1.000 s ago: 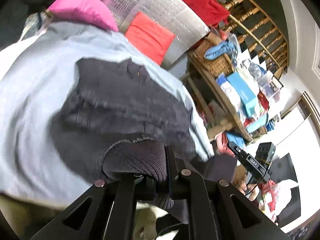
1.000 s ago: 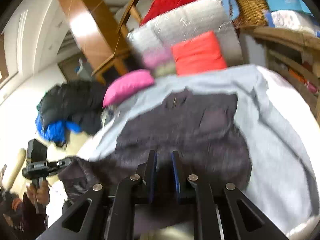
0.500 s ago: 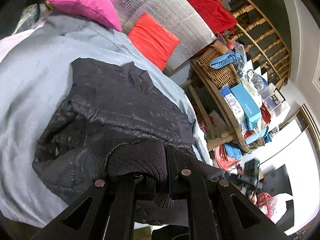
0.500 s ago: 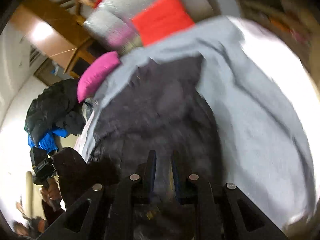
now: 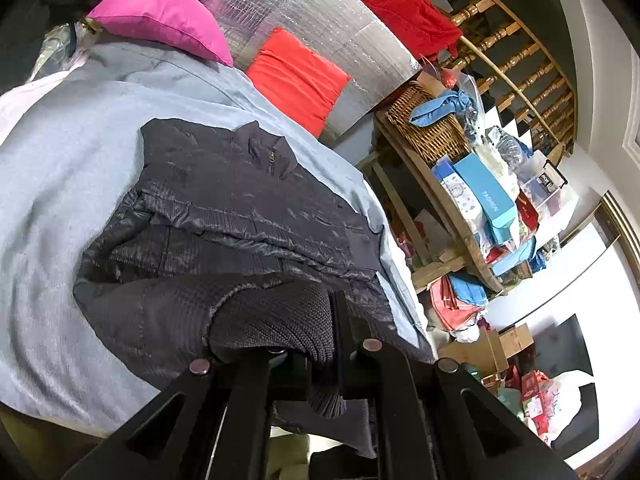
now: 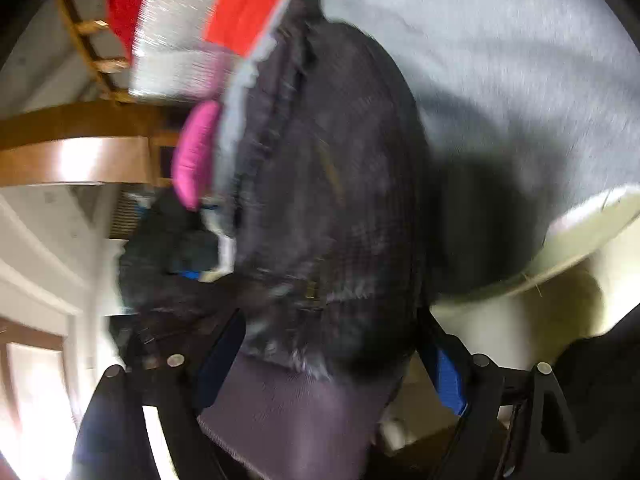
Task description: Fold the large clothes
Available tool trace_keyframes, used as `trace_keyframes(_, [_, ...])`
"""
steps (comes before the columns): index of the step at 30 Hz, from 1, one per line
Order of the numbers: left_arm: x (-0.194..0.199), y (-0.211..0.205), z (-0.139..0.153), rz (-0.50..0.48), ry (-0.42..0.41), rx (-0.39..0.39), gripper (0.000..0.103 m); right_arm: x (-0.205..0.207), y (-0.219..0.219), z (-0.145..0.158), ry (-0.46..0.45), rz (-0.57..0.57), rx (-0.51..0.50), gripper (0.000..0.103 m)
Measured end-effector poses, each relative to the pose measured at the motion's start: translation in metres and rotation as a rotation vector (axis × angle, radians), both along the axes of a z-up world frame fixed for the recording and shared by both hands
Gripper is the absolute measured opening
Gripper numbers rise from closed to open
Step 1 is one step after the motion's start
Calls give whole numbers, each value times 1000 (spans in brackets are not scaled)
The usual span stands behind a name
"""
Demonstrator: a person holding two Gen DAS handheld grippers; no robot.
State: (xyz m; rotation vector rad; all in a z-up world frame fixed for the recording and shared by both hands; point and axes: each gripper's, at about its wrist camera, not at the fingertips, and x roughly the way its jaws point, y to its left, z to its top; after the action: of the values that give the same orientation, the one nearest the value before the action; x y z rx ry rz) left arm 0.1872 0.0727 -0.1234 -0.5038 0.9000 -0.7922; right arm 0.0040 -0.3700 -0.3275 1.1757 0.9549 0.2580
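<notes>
A dark quilted jacket (image 5: 240,216) lies on a bed with a light blue sheet (image 5: 52,168), collar and zip toward the pillows. My left gripper (image 5: 320,344) is shut on the jacket's ribbed knit hem (image 5: 276,320) at the near edge. In the blurred, tilted right wrist view the jacket (image 6: 328,184) fills the middle. My right gripper (image 6: 332,364) stands open, its jaws wide apart, with the ribbed hem (image 6: 296,412) lying loose between them.
A pink pillow (image 5: 160,20) and a red pillow (image 5: 296,80) sit at the head of the bed against a silver padded board (image 5: 312,20). A cluttered wooden shelf with a wicker basket (image 5: 424,128) stands to the right. The mattress edge (image 6: 580,236) shows right.
My right gripper has opened and let go of the jacket hem while rolling sharply to the side. My left gripper keeps its hold and has settled the hem lower over the bed.
</notes>
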Motion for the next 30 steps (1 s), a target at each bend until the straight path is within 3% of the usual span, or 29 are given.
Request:
trace_keyframes(1, [-1, 1, 0, 0, -1, -1, 8, 2, 8, -3, 3, 7, -16, 81])
trace_keyframes(3, [0, 5, 2, 5, -2, 2, 8, 7, 16, 0, 2, 29, -74, 53])
trace_keyframes(4, [1, 6, 2, 5, 0, 0, 8, 8, 18, 4, -2, 42, -104, 33])
trace_keyframes(7, [11, 9, 9, 3, -2, -4, 9, 14, 17, 35, -72, 61, -173, 28])
trace_keyframes(12, [43, 4, 33, 3, -50, 14, 9, 42, -6, 125, -276, 2, -326, 26])
trace_keyframes(16, [94, 0, 56, 42, -98, 8, 9, 98, -23, 177, -363, -38, -404, 26])
trace_keyframes(18, [131, -3, 65, 59, -113, -1, 9, 145, -33, 195, -393, -72, -407, 26])
trace_keyframes(22, [218, -13, 61, 97, -114, -17, 9, 232, -60, 209, -397, -148, -380, 26])
trace_keyframes(25, [276, -27, 38, 123, -83, 5, 9, 303, -81, 193, -356, -195, -313, 26])
trace_keyframes(28, [343, -46, -14, 160, -16, 87, 9, 379, -93, 158, -261, -214, -293, 26])
trace_keyframes(30, [373, -50, -51, 193, 73, 84, 9, 406, -100, 132, -220, -236, -263, 26])
